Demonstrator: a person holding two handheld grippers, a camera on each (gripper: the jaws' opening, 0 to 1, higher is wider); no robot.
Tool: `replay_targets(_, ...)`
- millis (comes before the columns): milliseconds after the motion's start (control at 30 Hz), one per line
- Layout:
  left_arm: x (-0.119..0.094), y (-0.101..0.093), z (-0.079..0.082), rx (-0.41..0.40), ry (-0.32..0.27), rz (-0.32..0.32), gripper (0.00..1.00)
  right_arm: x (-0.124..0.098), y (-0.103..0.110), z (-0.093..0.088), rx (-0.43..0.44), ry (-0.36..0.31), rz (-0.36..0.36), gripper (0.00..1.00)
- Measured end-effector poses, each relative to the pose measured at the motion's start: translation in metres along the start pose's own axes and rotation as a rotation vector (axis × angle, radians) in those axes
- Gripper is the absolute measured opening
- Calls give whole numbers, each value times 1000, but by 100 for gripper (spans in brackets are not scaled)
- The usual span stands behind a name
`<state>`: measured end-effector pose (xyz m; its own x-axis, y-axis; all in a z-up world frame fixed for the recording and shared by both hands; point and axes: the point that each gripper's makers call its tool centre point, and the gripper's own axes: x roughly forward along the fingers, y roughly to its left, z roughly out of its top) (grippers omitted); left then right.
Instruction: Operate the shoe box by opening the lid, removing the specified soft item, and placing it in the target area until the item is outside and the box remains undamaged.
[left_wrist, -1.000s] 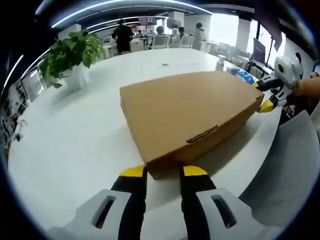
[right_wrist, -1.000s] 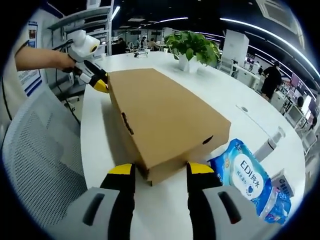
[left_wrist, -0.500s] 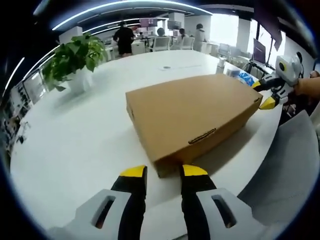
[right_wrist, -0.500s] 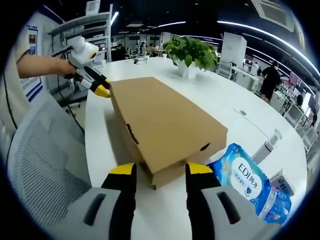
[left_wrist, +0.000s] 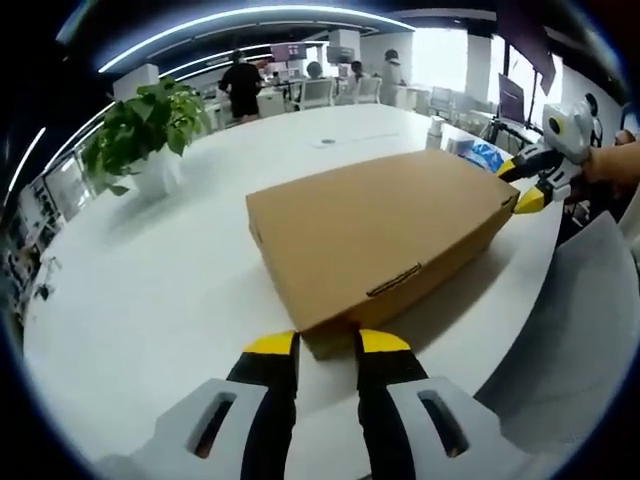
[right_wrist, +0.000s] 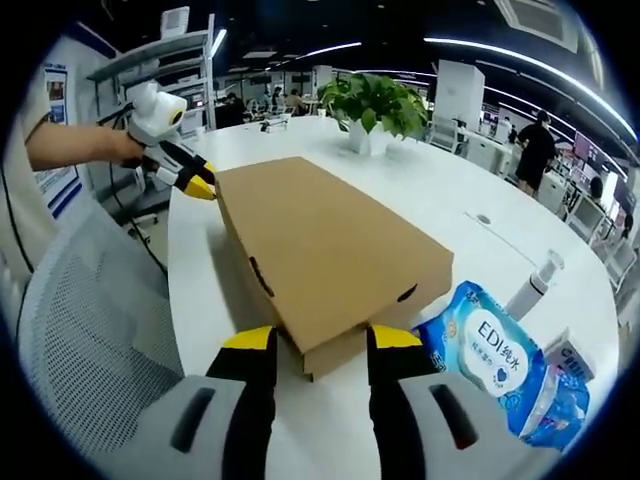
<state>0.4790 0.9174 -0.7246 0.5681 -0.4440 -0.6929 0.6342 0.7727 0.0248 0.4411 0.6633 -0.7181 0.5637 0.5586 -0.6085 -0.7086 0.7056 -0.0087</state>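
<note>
Left gripper view shows our left hand-held gripper (left_wrist: 327, 343) released, jaws flanking the near corner of the closed shoe box (left_wrist: 385, 225) on the white worktop (left_wrist: 150, 290), while our right hand-held gripper (right_wrist: 320, 338) likewise straddles the opposite corner, unclenched.

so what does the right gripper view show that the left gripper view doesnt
Right gripper view alone: the full front of a blue and white wet-wipes pack, a white pump bottle and a small white and blue carton beside the box.

Left gripper view alone: a round dark spot on the table, and a person in dark clothes standing at the far desks.

Both: the closed flat brown cardboard shoe box on the white table, the green potted plant, a grey mesh chair, and open jaws straddling opposite box corners.
</note>
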Motion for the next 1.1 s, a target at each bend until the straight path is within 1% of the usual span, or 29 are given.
replay_targets(267,5,1,-3,-7,10,2,20,6,0,-5,-3,16,2,31)
replay_targets(467,8,4,-2,-25,9,3,20,8,-4,-3,-3,14,3,31)
replay_targets(700,13,8,4,-29,12,1,20,13,-12,0,-11,16,5,31)
replay_targets(1100,28,17,18,-24,16,-1,20,23,-35,7,-26,31,6,31)
